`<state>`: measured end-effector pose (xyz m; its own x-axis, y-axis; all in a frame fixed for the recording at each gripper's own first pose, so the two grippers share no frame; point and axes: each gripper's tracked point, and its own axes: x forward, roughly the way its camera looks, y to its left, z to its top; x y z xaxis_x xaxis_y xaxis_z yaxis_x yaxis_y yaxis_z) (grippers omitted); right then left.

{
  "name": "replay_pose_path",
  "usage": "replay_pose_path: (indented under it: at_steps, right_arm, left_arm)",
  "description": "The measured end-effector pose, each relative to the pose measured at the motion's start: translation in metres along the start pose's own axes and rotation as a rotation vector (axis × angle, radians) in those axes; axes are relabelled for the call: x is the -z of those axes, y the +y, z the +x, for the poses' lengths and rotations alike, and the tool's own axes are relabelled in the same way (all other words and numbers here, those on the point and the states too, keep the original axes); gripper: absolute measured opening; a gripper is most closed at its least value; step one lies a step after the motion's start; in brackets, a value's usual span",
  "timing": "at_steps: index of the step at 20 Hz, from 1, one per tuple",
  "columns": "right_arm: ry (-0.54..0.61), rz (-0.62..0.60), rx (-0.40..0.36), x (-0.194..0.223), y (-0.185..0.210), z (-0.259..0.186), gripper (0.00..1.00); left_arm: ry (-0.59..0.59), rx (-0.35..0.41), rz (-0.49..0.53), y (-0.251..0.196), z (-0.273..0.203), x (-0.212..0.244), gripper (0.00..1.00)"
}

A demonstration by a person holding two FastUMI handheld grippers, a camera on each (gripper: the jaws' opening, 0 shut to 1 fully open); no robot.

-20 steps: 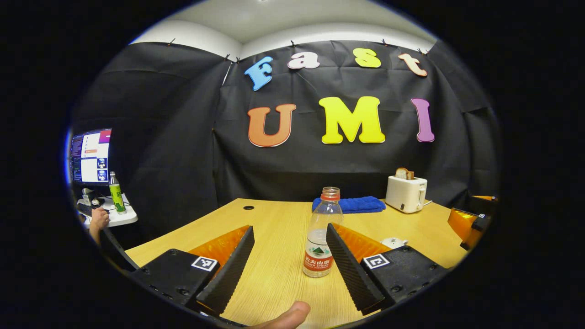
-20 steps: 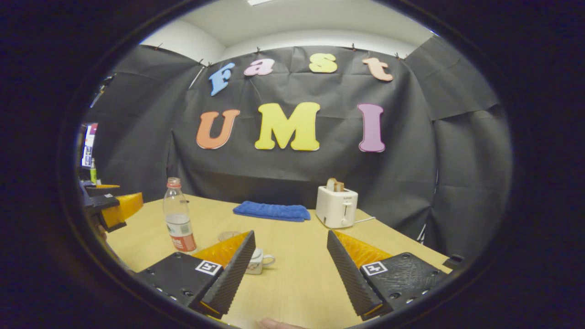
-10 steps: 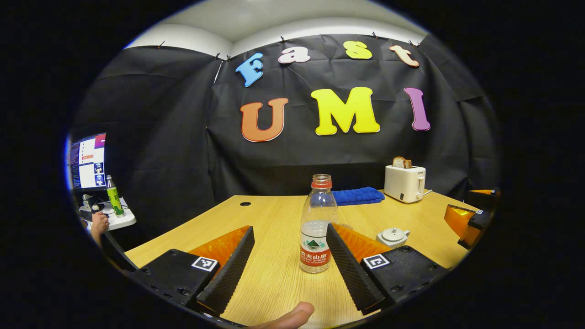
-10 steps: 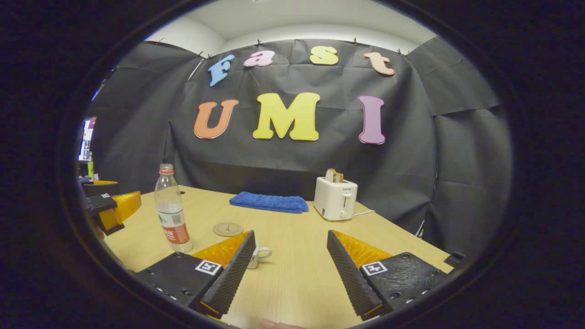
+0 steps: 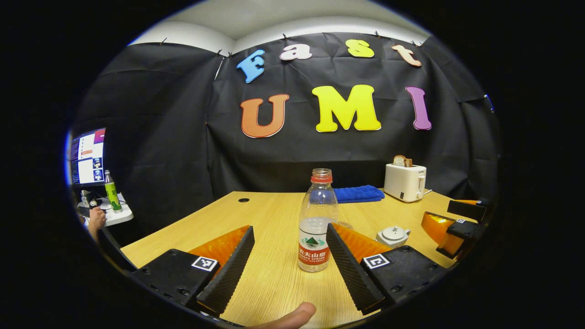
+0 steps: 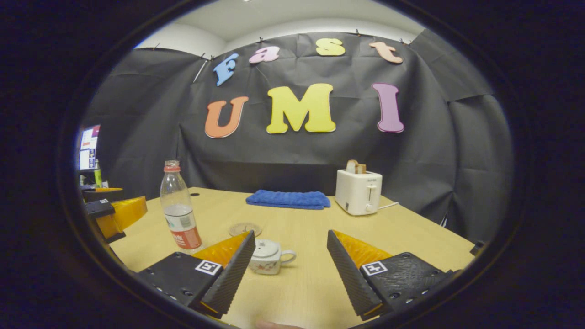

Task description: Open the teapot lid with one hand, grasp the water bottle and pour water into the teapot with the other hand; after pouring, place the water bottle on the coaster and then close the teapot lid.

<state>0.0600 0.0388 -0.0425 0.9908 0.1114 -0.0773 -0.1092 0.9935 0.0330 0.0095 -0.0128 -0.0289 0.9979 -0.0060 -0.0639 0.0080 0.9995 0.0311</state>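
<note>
A clear water bottle (image 5: 315, 224) with a red label and some water stands upright on the wooden table (image 5: 269, 210). It is ahead of my open left gripper (image 5: 289, 227), in line with the gap and close to the right finger. The small white teapot (image 5: 393, 236) sits to its right, lid on. In the right gripper view the teapot (image 6: 269, 257) sits just ahead of my open right gripper (image 6: 291, 234), beside its left finger. The round coaster (image 6: 245, 228) lies behind it, and the bottle (image 6: 179, 208) stands further left. Neither gripper holds anything.
A blue towel (image 6: 289, 199) and a white toaster (image 6: 358, 191) with bread stand at the back of the table. The left gripper (image 6: 114, 212) shows at the table's left edge. A monitor (image 5: 87, 157), a green bottle (image 5: 109, 191) and a person's hand (image 5: 96, 219) are outside the booth, left.
My left gripper has closed in on the bottle, which now stands lower and more central. My right gripper has swung towards the teapot, which now shows more fully beside its left finger.
</note>
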Motion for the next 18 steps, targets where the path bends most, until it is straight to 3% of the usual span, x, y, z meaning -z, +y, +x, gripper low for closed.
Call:
replay_pose_path:
  at_steps: [4, 8, 9, 12, 15, 17, 18]
  right_arm:
    - [0.021, -0.013, -0.017, 0.010, 0.018, 0.034, 0.97]
    - [0.070, -0.007, -0.058, 0.025, 0.038, 0.061, 0.80]
    - [0.075, -0.002, -0.064, 0.030, 0.041, 0.063, 0.75]
    - [0.083, -0.017, -0.102, 0.040, 0.048, 0.070, 0.43]
    - [0.054, -0.045, -0.102, 0.039, 0.046, 0.073, 0.26]
    - [0.063, -0.038, -0.106, 0.041, 0.045, 0.078, 0.07]
    - [0.067, -0.034, -0.113, 0.042, 0.046, 0.080, 0.07]
  left_arm:
    - [0.026, 0.004, -0.006, -0.004, 0.006, 0.013, 1.00]
    - [0.046, 0.005, -0.016, -0.005, 0.011, 0.023, 1.00]
    - [0.043, 0.007, -0.016, -0.005, 0.013, 0.023, 1.00]
    - [0.036, 0.012, -0.005, -0.008, 0.019, 0.028, 1.00]
    - [0.036, 0.021, 0.003, -0.016, 0.023, 0.035, 1.00]
    - [0.033, 0.041, 0.001, -0.024, 0.024, 0.038, 1.00]
    - [0.037, 0.047, 0.002, -0.025, 0.024, 0.040, 1.00]
